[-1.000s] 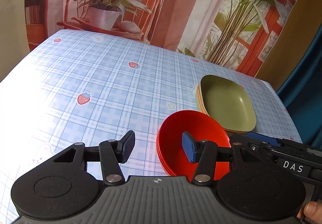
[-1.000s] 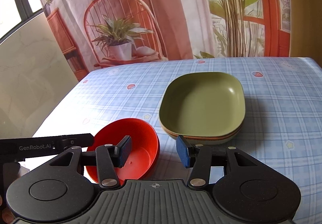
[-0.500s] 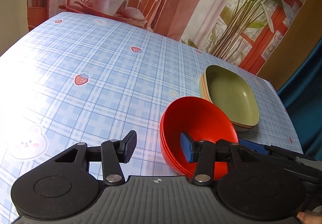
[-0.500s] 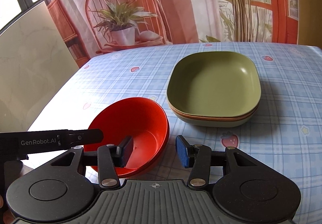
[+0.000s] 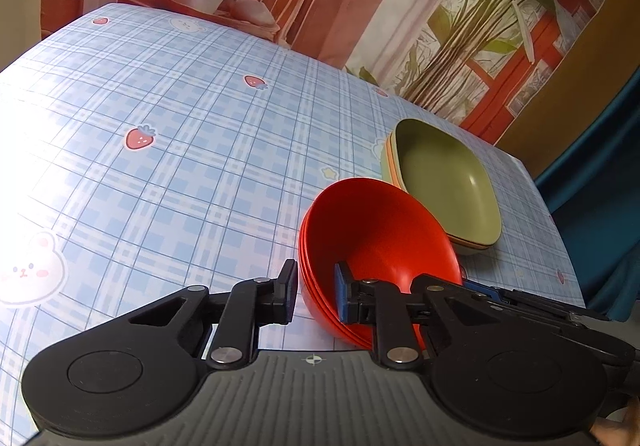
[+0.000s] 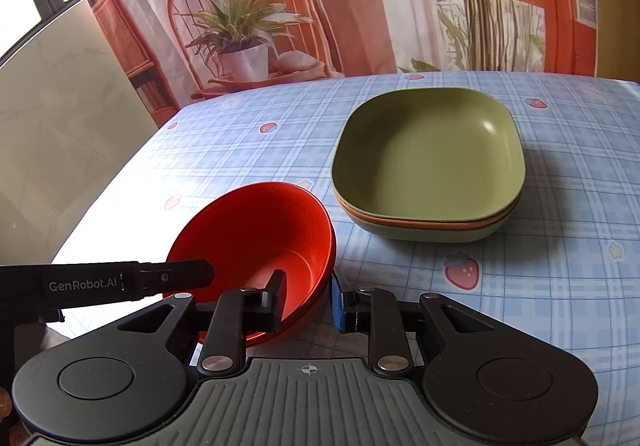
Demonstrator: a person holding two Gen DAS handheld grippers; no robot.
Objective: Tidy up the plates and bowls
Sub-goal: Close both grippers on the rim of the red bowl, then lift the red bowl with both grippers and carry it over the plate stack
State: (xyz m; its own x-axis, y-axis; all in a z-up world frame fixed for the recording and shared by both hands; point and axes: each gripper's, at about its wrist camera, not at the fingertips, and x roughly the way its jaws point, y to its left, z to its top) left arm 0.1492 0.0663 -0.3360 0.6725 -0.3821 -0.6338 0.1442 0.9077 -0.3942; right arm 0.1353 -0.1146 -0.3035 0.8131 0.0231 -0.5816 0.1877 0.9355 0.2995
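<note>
Up close, the left gripper (image 5: 316,296) straddles the near-left rim of the nested stack of round red bowls (image 5: 376,230), one pad inside and one outside, jaws apart with a gap to the outer pad. Likewise, the right gripper (image 6: 308,304) brackets the stack's right rim, fingers spread; whether either pad touches is unclear. Just beyond the bowls sits the stack of rounded-square plates, olive green on top (image 6: 428,161), on the blue plaid strawberry-print tablecloth (image 6: 560,246).

Red bowls (image 5: 376,230), green plate (image 6: 428,153), blue-checked tablecloth (image 5: 180,149)
</note>
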